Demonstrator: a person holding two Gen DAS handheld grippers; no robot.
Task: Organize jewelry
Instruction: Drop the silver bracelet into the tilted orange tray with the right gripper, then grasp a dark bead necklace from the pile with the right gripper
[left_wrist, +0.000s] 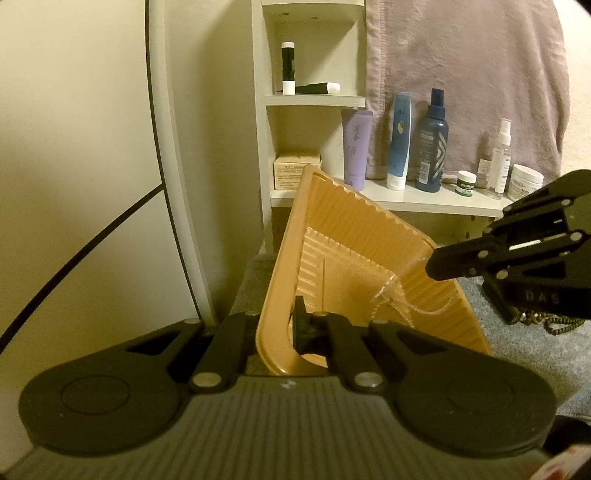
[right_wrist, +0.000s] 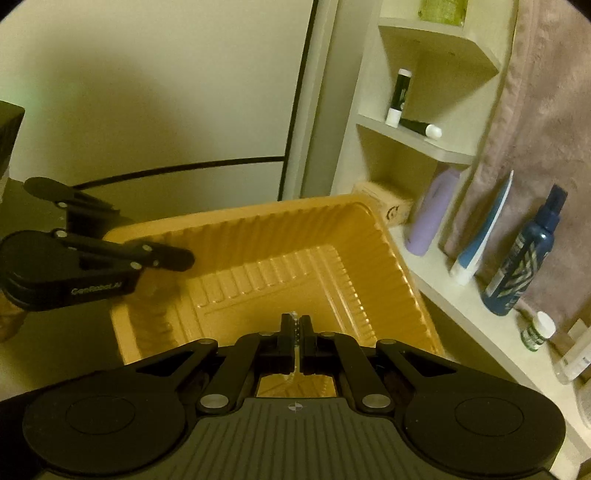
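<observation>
Right tool with necklace over tray

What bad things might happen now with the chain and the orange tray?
1. The thin chain hangs from the right gripper over the tray. It looks tangled, so it might knot more or snag on the ribbed walls.
2. The left gripper pinches only the tray's rim, and the tray looks tilted, so it might slip or tip.
3. A swing of the chain might land part of it outside, on the grey mat.

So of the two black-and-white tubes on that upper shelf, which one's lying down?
The black tube with the white cap lies flat, cap pointing right. The other tube, just left, stands upright on its white cap.
</observation>
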